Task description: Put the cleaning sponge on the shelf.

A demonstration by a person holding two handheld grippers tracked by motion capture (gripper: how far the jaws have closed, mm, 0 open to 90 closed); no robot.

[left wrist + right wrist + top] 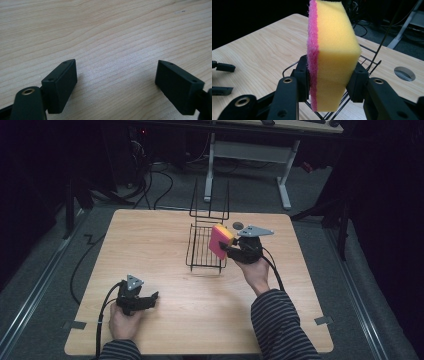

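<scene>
Yellow-and-pink sponge [332, 55] clamped in right gripper [231, 249] fingers over wire rack's [202, 251] right edge, left gripper [117, 82] fingers apart near-left on bench [165, 310]; sponge prob snags rim wire, tips out.

Table lit from above, dim dark surroundings.

Bare tabletop [165, 245] lies open left of the wire rack [206, 247], whose raised back blocks the far side
</scene>
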